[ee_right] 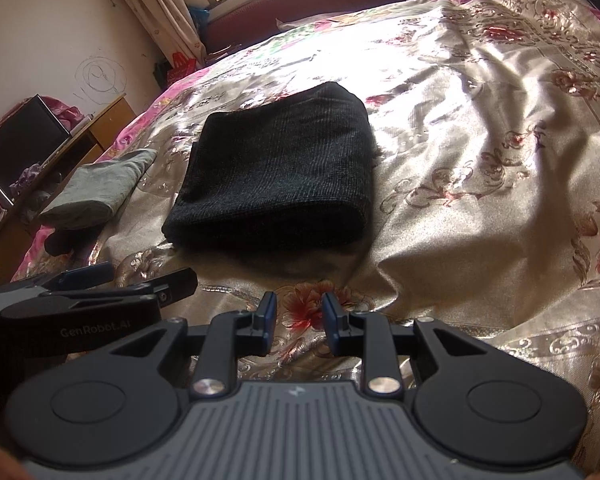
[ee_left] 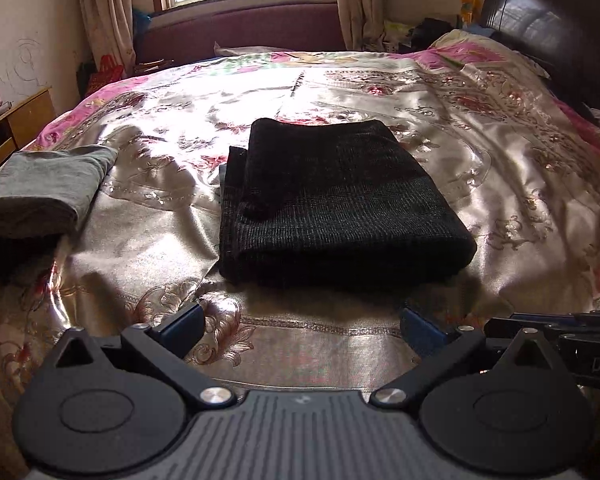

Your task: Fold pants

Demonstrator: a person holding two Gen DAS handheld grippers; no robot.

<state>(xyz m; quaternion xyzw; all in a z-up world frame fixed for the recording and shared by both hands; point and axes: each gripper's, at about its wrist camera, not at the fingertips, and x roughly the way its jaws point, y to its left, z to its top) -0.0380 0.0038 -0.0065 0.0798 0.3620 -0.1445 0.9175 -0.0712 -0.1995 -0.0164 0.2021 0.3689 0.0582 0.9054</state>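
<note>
Left wrist view: the left gripper (ee_left: 302, 322) hangs low over the shiny floral satin bedspread (ee_left: 480, 160), fingers spread wide and holding nothing; straight ahead of it, apart from the fingertips, lies the black checked pants (ee_left: 336, 200) folded into a thick rectangle; further to its left rests a folded grey garment (ee_left: 44, 188). Right wrist view: the right gripper (ee_right: 299, 320) has its blue pads (ee_right: 269, 312) close but parted, empty; the pants (ee_right: 276, 176) lie ahead and slightly left; the left gripper (ee_right: 140, 276) sits beside it.
</note>
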